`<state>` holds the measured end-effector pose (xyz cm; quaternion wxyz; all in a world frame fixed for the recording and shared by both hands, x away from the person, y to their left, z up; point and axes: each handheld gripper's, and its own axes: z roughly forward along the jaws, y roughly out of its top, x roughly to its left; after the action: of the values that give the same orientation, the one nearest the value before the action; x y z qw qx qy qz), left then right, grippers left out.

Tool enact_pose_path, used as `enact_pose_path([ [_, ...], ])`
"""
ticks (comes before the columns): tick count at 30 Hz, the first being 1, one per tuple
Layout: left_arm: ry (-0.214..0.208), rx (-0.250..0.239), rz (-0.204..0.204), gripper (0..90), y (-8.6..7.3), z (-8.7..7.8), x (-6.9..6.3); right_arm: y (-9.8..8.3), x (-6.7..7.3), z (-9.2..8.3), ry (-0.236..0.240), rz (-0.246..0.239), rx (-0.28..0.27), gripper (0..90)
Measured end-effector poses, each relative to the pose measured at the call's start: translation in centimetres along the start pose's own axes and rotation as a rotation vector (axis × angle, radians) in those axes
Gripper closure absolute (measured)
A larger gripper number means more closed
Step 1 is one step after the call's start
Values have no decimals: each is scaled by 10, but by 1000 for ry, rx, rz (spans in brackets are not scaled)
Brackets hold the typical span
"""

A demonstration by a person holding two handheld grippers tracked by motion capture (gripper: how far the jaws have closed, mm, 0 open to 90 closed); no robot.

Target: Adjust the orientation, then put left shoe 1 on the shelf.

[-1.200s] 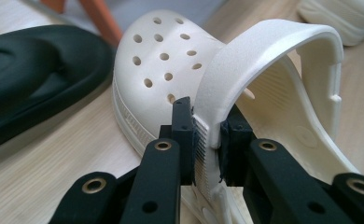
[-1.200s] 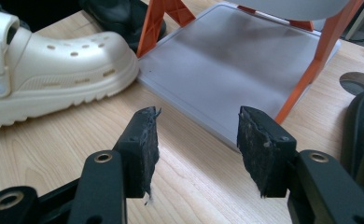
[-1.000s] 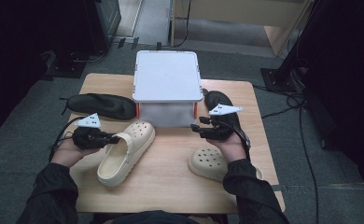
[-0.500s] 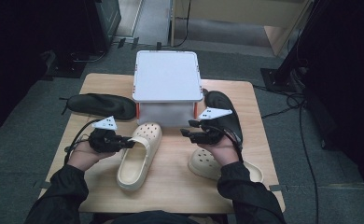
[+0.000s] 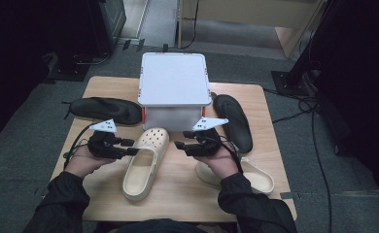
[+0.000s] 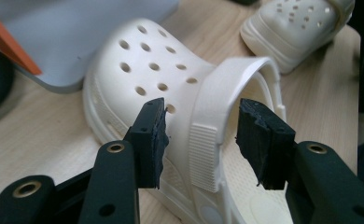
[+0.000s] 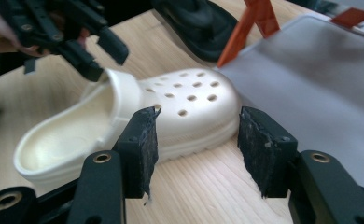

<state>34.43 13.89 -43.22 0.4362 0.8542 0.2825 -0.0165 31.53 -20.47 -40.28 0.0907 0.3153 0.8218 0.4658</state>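
Now left gripper just opening, released, astride cream clog strap; right gripper open (grey box beyond toe).

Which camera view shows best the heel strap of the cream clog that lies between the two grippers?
The left gripper view: the heel strap stands close and sharp between the left gripper's open jaws, which have just been opening, its ribbed end clear. The right gripper view shows the strap blurred, farther off. The high view shows it small.

bin blocks centre (rear), front free
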Motion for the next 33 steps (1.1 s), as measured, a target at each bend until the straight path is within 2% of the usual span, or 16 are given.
enact_pose_path([
  [3, -5, -11, -12, 534, 2, -2, 3, 1, 5, 2, 14, -2, -7, 475],
  [9, 6, -28, -25, 530, 13, -4, 9, 2, 22, 23, 58, -3, 4, 468],
  [12, 4, -40, -45, 538, 18, -6, 16, 3, 30, 34, 72, 0, 14, 452],
  [15, 11, -49, -53, 544, 20, -6, 21, 1, 37, 46, 73, -24, 34, 427],
  [21, 26, -72, -59, 541, 22, -6, 25, -2, 46, 64, 84, 6, 67, 411],
  [24, 25, -78, -66, 537, 23, -7, 28, -6, 55, 80, 85, 19, 95, 374],
  [28, 27, -78, -64, 535, 23, -8, 29, -9, 58, 87, 18, -15, 73, 370],
  [31, 30, -78, -64, 535, 24, -8, 30, -15, 56, 91, -40, -23, 89, 374],
  [32, 30, -80, -66, 535, 24, -8, 30, -17, 55, 92, -54, -25, 96, 363],
  [33, 30, -79, -68, 535, 24, -9, 30, -20, 53, 92, -42, -4, 85, 364],
])
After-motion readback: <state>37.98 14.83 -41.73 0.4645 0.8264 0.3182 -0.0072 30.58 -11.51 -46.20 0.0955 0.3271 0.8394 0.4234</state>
